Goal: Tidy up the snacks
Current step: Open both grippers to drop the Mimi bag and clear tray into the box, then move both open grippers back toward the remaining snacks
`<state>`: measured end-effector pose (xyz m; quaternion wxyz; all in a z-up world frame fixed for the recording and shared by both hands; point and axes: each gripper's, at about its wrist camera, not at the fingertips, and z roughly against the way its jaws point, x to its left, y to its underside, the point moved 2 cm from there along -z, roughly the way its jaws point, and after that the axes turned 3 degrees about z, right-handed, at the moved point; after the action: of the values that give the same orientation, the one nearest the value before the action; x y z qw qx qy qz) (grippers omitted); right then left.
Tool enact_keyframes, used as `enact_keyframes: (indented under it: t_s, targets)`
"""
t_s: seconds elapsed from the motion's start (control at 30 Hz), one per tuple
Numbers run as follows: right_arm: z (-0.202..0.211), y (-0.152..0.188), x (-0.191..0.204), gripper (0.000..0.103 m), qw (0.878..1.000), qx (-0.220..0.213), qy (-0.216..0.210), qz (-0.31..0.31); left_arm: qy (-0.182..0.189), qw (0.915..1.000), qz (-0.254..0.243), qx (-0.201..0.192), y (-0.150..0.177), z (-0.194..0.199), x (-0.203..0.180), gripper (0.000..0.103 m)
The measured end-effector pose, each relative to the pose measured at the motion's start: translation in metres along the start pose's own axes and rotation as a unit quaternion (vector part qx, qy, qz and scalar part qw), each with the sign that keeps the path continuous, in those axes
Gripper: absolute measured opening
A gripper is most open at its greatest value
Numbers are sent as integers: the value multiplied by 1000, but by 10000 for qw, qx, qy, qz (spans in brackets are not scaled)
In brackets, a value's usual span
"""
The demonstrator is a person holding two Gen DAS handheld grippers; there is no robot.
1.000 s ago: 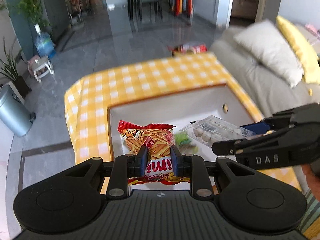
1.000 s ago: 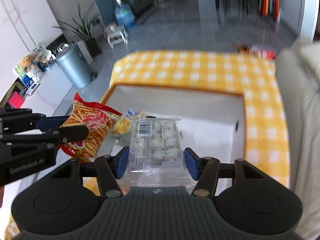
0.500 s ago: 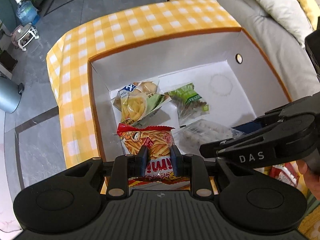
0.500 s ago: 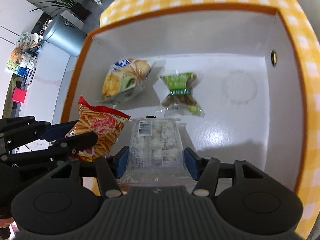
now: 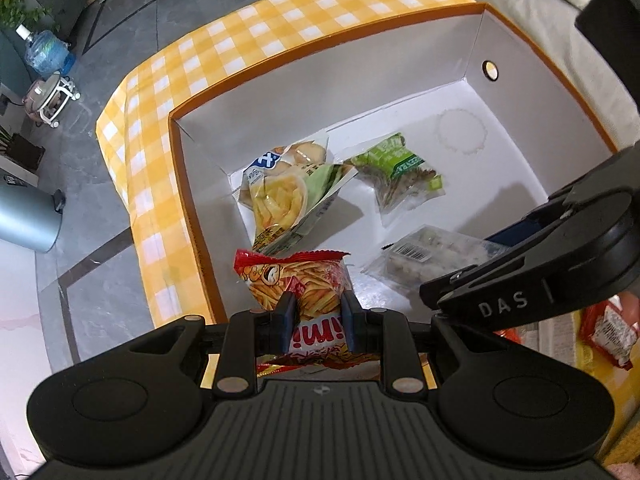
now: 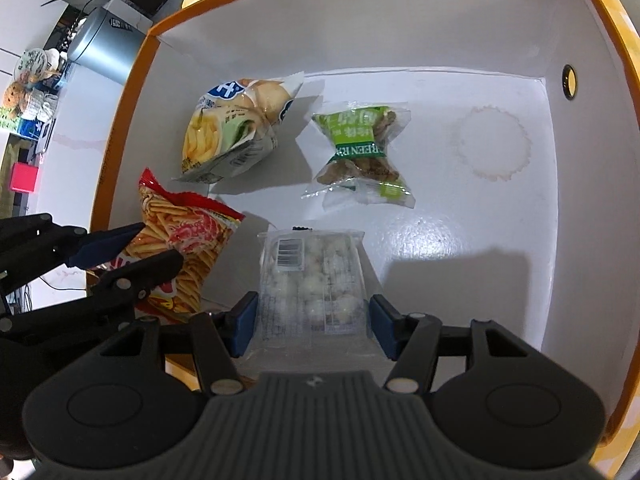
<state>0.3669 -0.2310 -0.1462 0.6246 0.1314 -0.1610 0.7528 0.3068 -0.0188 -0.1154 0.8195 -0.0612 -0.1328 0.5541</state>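
Observation:
A white box with an orange rim [image 5: 192, 216] [image 6: 120, 120] stands on a yellow checked cloth. Inside lie a yellow-green chip bag [image 5: 288, 192] [image 6: 232, 128] and a green-labelled clear packet [image 5: 400, 172] [image 6: 360, 152]. My left gripper [image 5: 316, 316] is shut on a red bag of stick snacks [image 5: 296, 280] [image 6: 180, 240] and holds it over the box's near left side. My right gripper [image 6: 308, 320] is shut on a clear pack of white balls [image 6: 312, 276] [image 5: 424, 256], held above the box floor at the near middle. The two grippers are side by side.
More red snack packets [image 5: 608, 328] lie outside the box at the right. A grey bin [image 5: 28, 216] [image 6: 108, 48] and a water bottle [image 5: 48, 52] stand on the floor to the left. A grey sofa [image 5: 540, 4] is beyond the box.
Both grippers have moved forward and down over the box with their snacks still held. The box interior now fills the views and both packs are lower inside it.

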Motion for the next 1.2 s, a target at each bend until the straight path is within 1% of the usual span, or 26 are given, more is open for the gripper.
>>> enact_keyframes:
  t_s: [0.2, 0.3, 0.33, 0.37, 0.43, 0.53, 0.67, 0.8, 0.9, 1.0, 1.1, 1.2]
  targets:
    - [3, -2, -2, 59, 10000, -5, -13, -47, -86, 9998, -130, -84, 4, 2, -5, 27]
    - [6, -1, -3, 59, 9999, -32, -24, -111, -193, 9995, -189, -170, 6, 9, -7, 34]
    - [6, -1, -4, 60, 9999, -23, -32, -141, -205, 9994, -194, -203, 6, 12, -7, 40]
    - [6, -1, -5, 61, 9998, -20, -59, -188, -189, 9994, -187, -226, 6, 14, -7, 48]
    - [7, 0, -9, 66, 9990, -15, -239, -378, -137, 9994, -163, -283, 6, 20, -7, 59]
    - [11, 2, -14, 66, 9966, -60, -458, -682, -231, 9989, -176, -359, 6, 28, -7, 59]
    - [21, 3, -10, 66, 9972, -173, -366, -625, -258, 9986, -145, -438, 5, 37, -7, 65]
    - [36, 5, -6, 67, 9972, -332, -351, -565, -287, 9981, -136, -519, 6, 45, -10, 65]
    - [48, 8, -2, 67, 9981, -461, -185, -350, -293, 9977, -119, -600, 9, 53, -11, 65]
    - [62, 15, 7, 67, 9978, -649, 106, -17, -268, 9972, -81, -699, 14, 62, -12, 65]
    - [78, 25, 14, 69, 9945, -939, 376, 280, -245, 9965, -9, -799, 19, 72, -14, 65]
    - [94, 35, 16, 70, 9904, -1228, 510, 389, -257, 9950, 115, -953, 26, 82, -16, 65]
